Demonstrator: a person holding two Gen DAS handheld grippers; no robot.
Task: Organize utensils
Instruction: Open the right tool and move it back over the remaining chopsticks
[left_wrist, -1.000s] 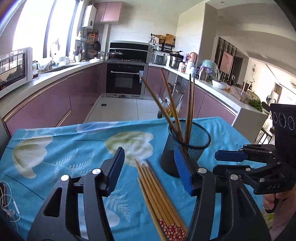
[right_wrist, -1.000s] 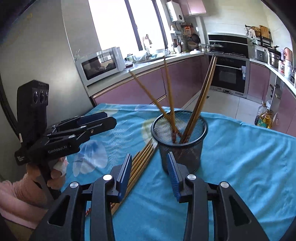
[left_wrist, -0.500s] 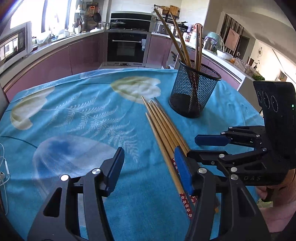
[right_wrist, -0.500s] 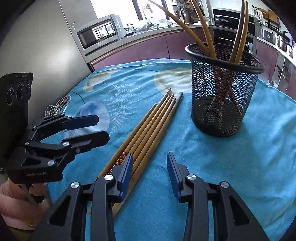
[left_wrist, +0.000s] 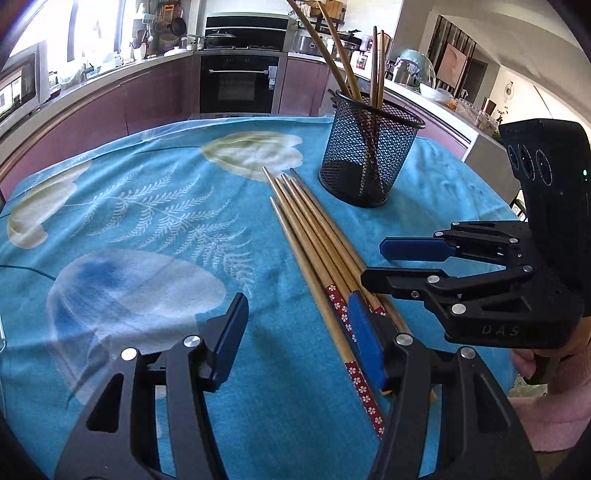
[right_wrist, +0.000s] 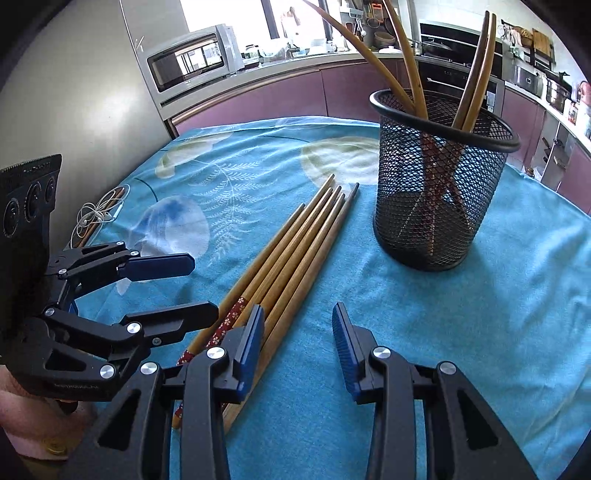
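Several wooden chopsticks (left_wrist: 314, 236) with red flowered ends lie side by side on the blue flowered tablecloth (left_wrist: 147, 206), also in the right wrist view as chopsticks (right_wrist: 295, 251). Behind them a black mesh cup (left_wrist: 369, 155), the same mesh cup (right_wrist: 439, 177), holds several upright chopsticks. My left gripper (left_wrist: 295, 332) hovers open over the near ends, its right finger beside the outermost stick. My right gripper (right_wrist: 299, 336) is open too, its left finger over the bundle's near ends. Each gripper shows in the other's view: right gripper (left_wrist: 375, 262), left gripper (right_wrist: 201, 288). Neither holds anything.
A white earphone cable (right_wrist: 98, 216) lies at the cloth's left edge. A microwave (right_wrist: 192, 59), purple counters and an oven (left_wrist: 240, 81) stand beyond the table. A hand in a pink sleeve (left_wrist: 554, 402) holds the right gripper.
Both grippers have come down and tilted toward the lying chopsticks, so the cup now sits higher in each view. Their jaws have kept the same width.
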